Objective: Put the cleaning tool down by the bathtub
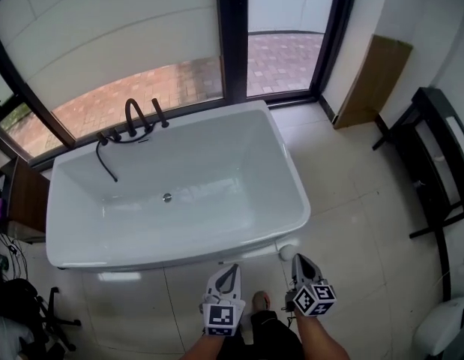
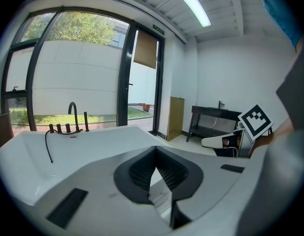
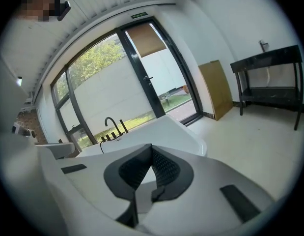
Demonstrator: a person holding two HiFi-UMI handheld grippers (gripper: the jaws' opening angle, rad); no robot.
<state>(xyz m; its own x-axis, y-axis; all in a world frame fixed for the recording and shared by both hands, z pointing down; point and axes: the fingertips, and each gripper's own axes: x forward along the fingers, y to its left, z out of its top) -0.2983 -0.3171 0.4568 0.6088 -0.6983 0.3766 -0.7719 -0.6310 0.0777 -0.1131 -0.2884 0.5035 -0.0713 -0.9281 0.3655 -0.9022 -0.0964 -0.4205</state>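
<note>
From the head view, a small white round thing [image 1: 288, 252], likely the cleaning tool, lies on the floor [image 1: 351, 223] against the bathtub [image 1: 297, 190] at its near corner. The right gripper [image 1: 297, 259] hovers just beside it and the left gripper [image 1: 230, 268] is further off.

The left gripper view shows jaws together on nothing.

The right gripper view shows the same: closed and empty.

The put-down looks finished, so the next move is simply to lift clear.

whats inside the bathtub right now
Only a round drain on the floor of the bathtub, and a black hose hanging in from the faucet on the far rim. Nothing else shows. A strip under the near rim may be hidden.
</note>
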